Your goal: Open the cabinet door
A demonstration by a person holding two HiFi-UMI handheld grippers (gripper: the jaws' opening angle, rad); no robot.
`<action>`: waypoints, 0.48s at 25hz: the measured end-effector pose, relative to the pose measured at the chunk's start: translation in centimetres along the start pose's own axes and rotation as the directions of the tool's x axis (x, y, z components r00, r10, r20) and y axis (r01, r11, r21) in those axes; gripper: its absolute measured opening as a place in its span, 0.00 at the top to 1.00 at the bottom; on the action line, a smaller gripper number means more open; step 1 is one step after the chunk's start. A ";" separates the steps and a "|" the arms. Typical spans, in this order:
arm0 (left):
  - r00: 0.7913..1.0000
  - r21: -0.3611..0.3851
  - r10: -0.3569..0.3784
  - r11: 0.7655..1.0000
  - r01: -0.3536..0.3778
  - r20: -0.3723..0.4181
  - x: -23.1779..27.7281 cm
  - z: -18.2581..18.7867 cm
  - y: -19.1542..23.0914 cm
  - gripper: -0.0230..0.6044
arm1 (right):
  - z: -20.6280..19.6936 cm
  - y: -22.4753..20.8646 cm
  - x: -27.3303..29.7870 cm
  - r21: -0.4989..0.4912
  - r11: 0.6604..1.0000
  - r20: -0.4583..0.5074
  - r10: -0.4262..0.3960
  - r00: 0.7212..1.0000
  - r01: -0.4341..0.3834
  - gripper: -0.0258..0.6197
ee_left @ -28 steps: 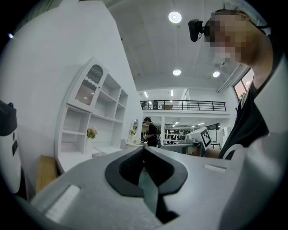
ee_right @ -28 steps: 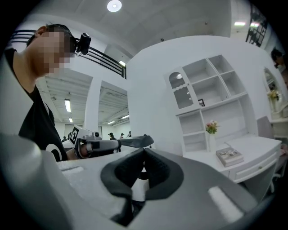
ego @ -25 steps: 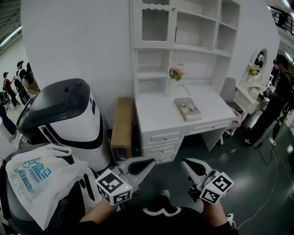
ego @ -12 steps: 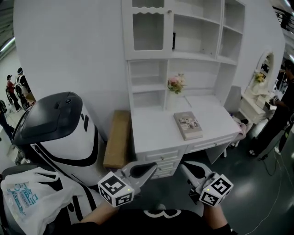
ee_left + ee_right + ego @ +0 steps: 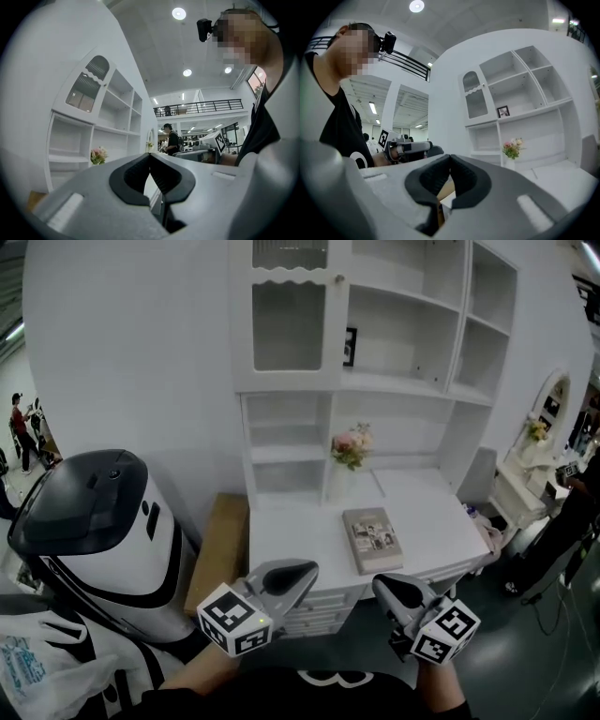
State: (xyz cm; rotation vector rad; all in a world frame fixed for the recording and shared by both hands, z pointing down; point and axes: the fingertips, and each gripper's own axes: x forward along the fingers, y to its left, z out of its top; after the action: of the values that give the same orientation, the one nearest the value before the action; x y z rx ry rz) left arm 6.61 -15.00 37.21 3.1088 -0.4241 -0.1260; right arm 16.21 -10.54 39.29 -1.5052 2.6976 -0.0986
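A white desk with a shelf unit on top stands against the white wall. Its cabinet door (image 5: 290,317), glass-paned with a small knob (image 5: 339,278), is closed at the unit's upper left; the same door (image 5: 87,86) (image 5: 474,97) shows in both gripper views. My left gripper (image 5: 302,571) (image 5: 150,155) is shut and empty, held level in front of the desk's drawers. Beside it my right gripper (image 5: 384,585) (image 5: 450,158) is also shut with nothing in it. Both are well short of the door.
On the desk top (image 5: 291,540) lie a book (image 5: 372,539) and a vase of pink flowers (image 5: 349,451). A framed picture (image 5: 349,346) sits on a shelf. A large white-and-black machine (image 5: 94,531) and a cardboard box (image 5: 217,549) stand left of the desk. People stand at the right edge.
The desk and shelf unit have grown larger and slid lower in the head view as I moved toward them. Both grippers stay shut, side by side.
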 end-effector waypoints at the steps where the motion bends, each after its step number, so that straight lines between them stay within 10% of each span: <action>1: 1.000 0.011 0.008 1.000 -0.008 0.007 0.4 0.2 0.5 0.96 | 0.2 -0.6 0.2 -0.005 1.000 0.006 0.005 1.000 -0.005 0.96; 12: 0.987 0.094 0.146 0.984 -0.152 0.074 2.0 3.5 8.5 0.96 | 2.4 -6.0 3.5 0.026 0.999 0.076 0.029 0.997 -0.031 0.96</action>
State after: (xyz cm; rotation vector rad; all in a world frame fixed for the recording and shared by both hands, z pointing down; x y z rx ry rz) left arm 5.93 -23.67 33.62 3.1618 -0.6832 -0.2154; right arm 19.67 -16.73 37.35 -1.4309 2.6482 -0.0750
